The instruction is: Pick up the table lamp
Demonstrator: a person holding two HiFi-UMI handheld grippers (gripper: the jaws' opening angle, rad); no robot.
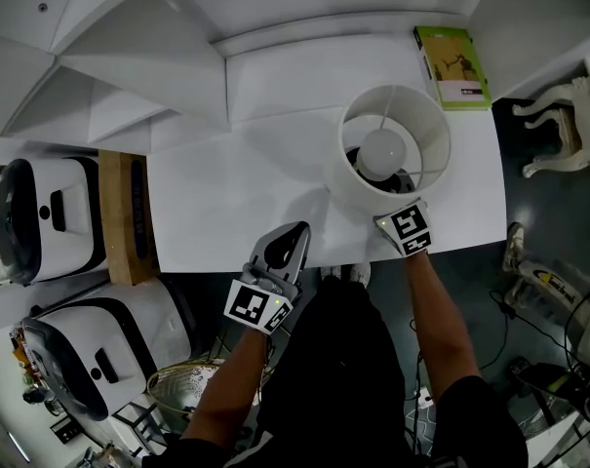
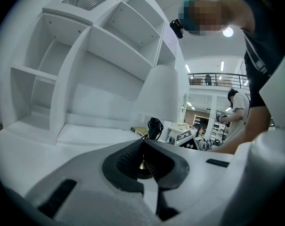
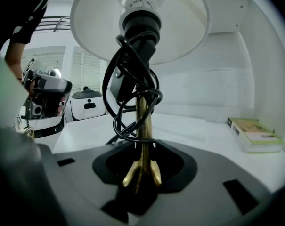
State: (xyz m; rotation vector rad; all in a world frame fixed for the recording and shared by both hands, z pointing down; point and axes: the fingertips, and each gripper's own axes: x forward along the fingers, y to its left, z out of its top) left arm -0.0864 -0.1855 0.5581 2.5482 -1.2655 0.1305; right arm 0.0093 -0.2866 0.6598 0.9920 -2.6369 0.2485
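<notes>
The table lamp (image 1: 394,149) stands at the right of the white table (image 1: 236,213); I look down into its round white shade. In the right gripper view its brass stem (image 3: 142,121), with a black cord (image 3: 128,93) wound round it, runs up from between the jaws to the shade (image 3: 137,22). My right gripper (image 1: 402,213) reaches under the shade from the table's front edge and is shut on the stem (image 3: 142,171). My left gripper (image 1: 293,237) rests at the front edge, left of the lamp, shut with nothing in it (image 2: 144,161). From there the lamp's shade (image 2: 161,91) shows ahead.
A green book (image 1: 453,64) lies at the table's back right corner. A white shelf unit (image 1: 129,57) rises along the back and left. White machines (image 1: 41,217) and a wooden board (image 1: 114,213) stand left of the table, and a white ornate chair (image 1: 563,125) on the right.
</notes>
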